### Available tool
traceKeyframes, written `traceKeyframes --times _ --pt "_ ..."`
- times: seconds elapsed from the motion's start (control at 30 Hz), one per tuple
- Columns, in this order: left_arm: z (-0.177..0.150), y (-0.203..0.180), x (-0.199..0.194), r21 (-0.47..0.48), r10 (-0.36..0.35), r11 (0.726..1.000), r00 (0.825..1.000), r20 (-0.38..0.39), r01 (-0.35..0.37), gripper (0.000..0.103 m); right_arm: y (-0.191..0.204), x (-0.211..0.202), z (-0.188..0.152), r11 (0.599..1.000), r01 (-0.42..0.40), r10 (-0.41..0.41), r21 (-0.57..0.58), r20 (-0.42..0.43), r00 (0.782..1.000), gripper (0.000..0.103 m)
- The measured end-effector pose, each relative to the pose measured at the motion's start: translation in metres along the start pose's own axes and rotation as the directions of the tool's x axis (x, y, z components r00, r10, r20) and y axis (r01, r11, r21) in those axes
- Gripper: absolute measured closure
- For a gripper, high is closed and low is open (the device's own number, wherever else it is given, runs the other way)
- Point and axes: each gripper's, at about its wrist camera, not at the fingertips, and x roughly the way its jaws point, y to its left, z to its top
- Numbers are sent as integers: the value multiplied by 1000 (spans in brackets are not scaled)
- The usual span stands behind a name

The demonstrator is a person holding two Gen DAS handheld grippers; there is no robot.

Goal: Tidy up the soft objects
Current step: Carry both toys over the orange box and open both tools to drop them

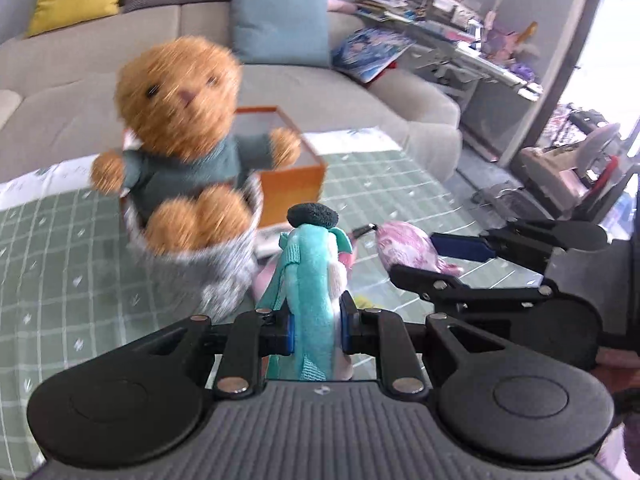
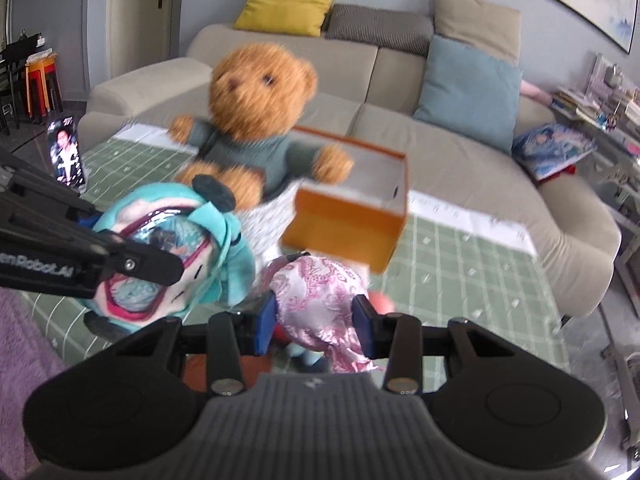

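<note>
While the left gripper is clenched on a teal plush doll, its blue pads press the doll's soft body from both sides, and the doll's dark round cap pokes up beyond the fingertips. Ahead and to the left of those fingers a brown teddy bear in a green sweater sits in a grey patterned fabric basket. Just behind the bear, straight ahead of the fingers, an orange box stands open on the green checked tablecloth. To the right, the right gripper grasps a pink patterned pouch, which bulges between its pads. From the right wrist view, the doll hangs just left of the fingers, the bear beyond it, the box directly ahead. A beige sofa runs behind everything.
</note>
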Motion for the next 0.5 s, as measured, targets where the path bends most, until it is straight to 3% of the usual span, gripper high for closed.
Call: traceKeyframes --times 0.27,0.5 --pt "84 -8 12 26 -104 994 994 28 103 82 -69 1 61 996 -56 51 72 70 996 62" --pt "177 -11 31 97 -44 995 998 55 38 82 -114 27 123 982 -137 120 130 130 984 62"
